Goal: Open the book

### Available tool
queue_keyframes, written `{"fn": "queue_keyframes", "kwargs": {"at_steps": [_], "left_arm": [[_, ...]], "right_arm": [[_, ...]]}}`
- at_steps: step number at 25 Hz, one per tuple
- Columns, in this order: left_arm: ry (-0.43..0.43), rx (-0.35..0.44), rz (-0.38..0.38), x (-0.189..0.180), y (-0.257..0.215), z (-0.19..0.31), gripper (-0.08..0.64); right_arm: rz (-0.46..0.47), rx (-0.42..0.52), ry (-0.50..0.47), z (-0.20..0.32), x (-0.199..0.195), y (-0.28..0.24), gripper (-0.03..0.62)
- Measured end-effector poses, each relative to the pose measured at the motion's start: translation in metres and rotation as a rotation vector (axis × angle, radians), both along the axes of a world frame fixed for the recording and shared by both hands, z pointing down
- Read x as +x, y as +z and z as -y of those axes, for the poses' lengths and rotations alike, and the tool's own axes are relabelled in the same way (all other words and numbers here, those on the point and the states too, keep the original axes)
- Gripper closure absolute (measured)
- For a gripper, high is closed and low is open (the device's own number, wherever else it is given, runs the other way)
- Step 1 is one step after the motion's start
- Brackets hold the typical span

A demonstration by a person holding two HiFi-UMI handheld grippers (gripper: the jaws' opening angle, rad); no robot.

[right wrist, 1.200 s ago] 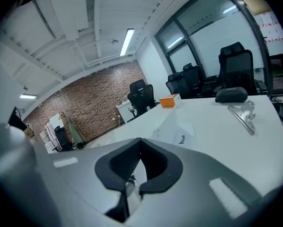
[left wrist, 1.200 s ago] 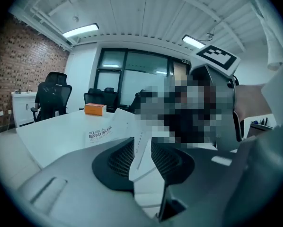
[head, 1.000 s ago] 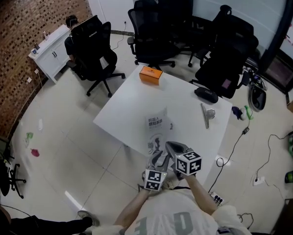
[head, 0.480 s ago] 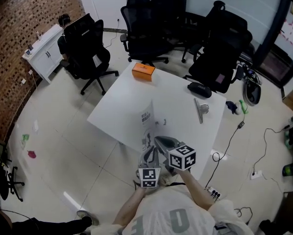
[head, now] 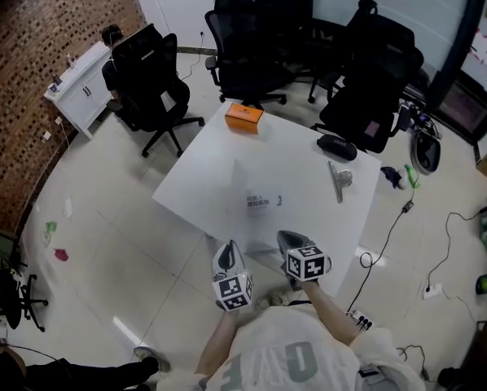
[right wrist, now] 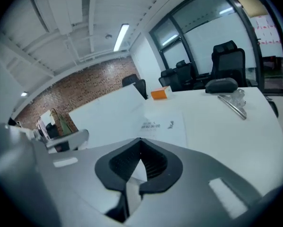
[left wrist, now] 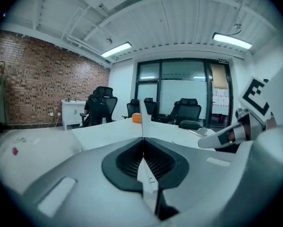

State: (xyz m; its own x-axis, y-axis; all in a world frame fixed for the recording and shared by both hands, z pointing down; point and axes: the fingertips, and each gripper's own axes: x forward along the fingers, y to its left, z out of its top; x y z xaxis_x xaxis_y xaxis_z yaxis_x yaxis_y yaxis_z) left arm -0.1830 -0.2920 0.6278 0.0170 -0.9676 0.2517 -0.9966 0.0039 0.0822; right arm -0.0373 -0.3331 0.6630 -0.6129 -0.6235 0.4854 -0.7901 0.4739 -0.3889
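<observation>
Book (head: 264,206) open, left gripper (head: 227,249) just closed on its raised leaf (right wrist: 103,110), right gripper (head: 289,238) clamping its near edge.

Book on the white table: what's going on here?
A person stands at the near edge of the table with a gripper in each hand, opening the book. The left gripper has just been closing its jaws and now pinches the cover, lifted and pulled to the left. The right gripper is shut on the near edge of the rest of the book, which lies flat. The book is partly open.
</observation>
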Motion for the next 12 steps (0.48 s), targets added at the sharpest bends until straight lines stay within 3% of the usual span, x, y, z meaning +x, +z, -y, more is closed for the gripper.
{"fn": "queue_keyframes", "kwargs": {"at_steps": [4, 12], "left_arm": [[-0.086, -0.037, -0.010, -0.026, 0.014, -0.010, 0.529], [-0.172, -0.145, -0.058, -0.059, 0.052, -0.022, 0.506]], "right_arm": [[-0.120, -0.056, 0.005, -0.002, 0.010, 0.036, 0.588], [-0.205, -0.130, -0.001, -0.007, 0.020, 0.066, 0.589]]}}
